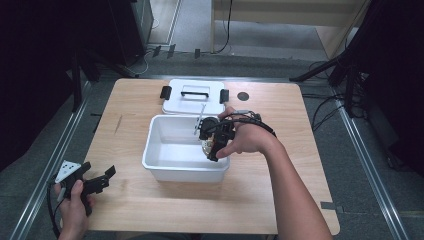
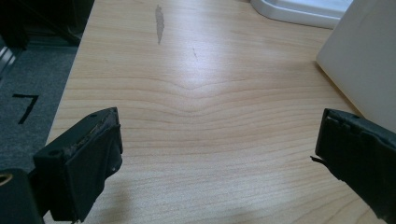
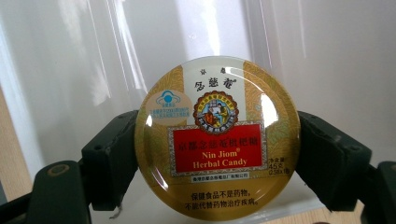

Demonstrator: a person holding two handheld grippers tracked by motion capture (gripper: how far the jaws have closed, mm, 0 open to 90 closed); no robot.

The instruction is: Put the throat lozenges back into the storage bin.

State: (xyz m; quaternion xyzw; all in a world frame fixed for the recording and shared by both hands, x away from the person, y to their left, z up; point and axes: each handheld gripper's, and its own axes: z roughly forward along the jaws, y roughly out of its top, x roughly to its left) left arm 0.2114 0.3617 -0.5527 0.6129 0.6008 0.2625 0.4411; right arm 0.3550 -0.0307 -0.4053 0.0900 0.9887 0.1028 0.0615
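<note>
A round gold candy tin (image 3: 217,140) with a red label reading "Nin Jiom Herbal Candy" sits edge to edge between the black jaws of my right gripper (image 3: 217,161), which is shut on it. From above, that gripper (image 1: 209,146) points down into the right side of a white plastic bin (image 1: 150,160), with the tin (image 1: 205,146) just inside the rim. My left gripper (image 1: 106,176) rests low at the table's front left corner. Its jaws stand wide apart (image 2: 217,154) over bare wood, with nothing between them.
The bin's white lid (image 1: 194,102), with a black handle and clips, lies flat behind the bin. A small dark round mark (image 1: 243,96) sits to the right of the lid. The wooden table (image 1: 130,205) has bare room in front of the bin and to its left.
</note>
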